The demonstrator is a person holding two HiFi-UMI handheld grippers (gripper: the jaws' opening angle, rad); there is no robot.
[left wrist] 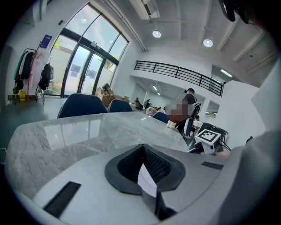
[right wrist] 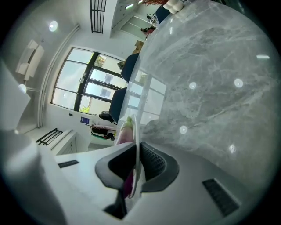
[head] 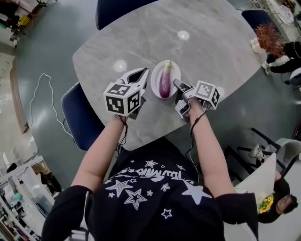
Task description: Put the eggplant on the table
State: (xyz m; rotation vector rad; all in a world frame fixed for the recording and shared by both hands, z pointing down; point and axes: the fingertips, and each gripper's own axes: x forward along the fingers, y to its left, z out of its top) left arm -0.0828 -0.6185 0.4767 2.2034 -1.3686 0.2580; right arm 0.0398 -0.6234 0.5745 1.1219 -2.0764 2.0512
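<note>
A purple eggplant lies in a small white plate on the grey marble table, near its front edge. My right gripper is shut on the plate's right rim. In the right gripper view the plate stands edge-on between the pads, with the eggplant behind it. My left gripper sits just left of the plate, jaws together. In the left gripper view a small white slip shows between its pads, and the plate is hidden.
Dark blue chairs stand at the table's left and far side. A person sits at the right corner, and another person is at the lower right. The right gripper's marker cube shows across the tabletop.
</note>
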